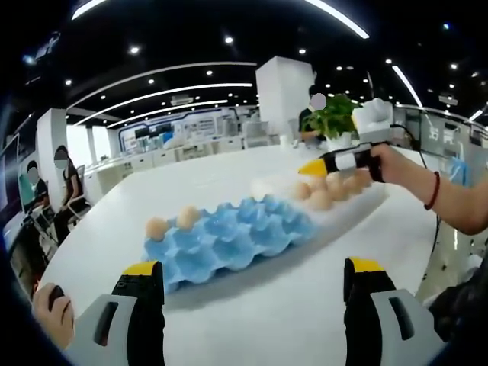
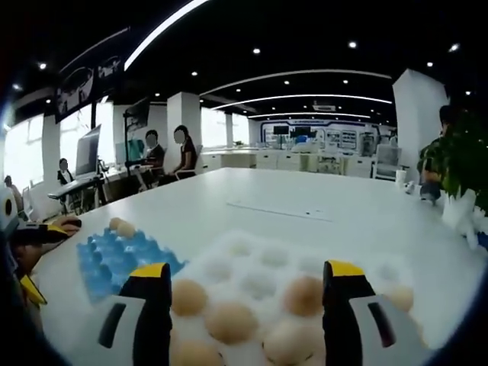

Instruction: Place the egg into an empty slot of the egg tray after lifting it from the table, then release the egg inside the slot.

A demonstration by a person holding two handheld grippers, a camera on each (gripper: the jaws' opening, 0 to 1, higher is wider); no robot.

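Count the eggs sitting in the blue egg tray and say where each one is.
2. Both sit side by side at one far corner of the blue egg tray: one egg at the corner, the other egg next to it. The remaining visible slots look empty.

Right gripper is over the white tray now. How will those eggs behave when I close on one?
The eggs look smooth and rounded, so one may slip or roll between the hard jaws of the right gripper. Shells are probably fragile; squeeze gently. Cupped in the white tray, they likely stay put until lifted.

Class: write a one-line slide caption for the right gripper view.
Open right gripper hovers over eggs in a white tray, blue tray beside.
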